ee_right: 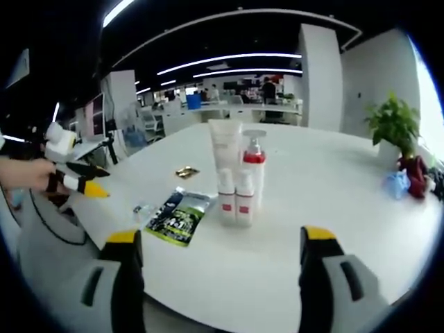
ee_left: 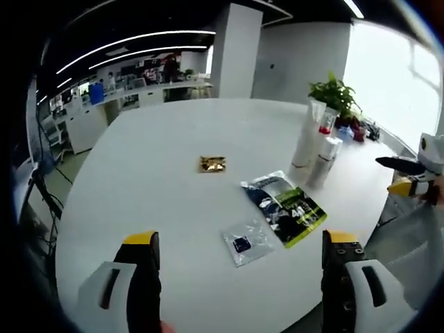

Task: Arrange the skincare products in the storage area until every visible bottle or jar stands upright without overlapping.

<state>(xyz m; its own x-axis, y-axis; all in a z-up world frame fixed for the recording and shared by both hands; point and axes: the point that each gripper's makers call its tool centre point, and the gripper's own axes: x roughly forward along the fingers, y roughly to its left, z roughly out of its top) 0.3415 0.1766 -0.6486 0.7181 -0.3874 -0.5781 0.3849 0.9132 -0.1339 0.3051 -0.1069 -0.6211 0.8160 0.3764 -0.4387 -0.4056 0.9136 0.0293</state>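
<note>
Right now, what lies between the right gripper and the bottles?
In the right gripper view, only bare white table separates the open right gripper from the upright bottles; the green sachet lies off to the left.

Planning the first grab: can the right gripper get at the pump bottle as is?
Probably yes. The right gripper is open and faces the pump bottle; bare table lies between. Two small bottles stand just in front and may crowd it.

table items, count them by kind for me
white skincare bottles and tubes: 4, standing upright together
flat packets: 3 - dark green-and-black pouch, small gold packet, clear plastic sachet
potted green plant: 1
total: 8
</note>
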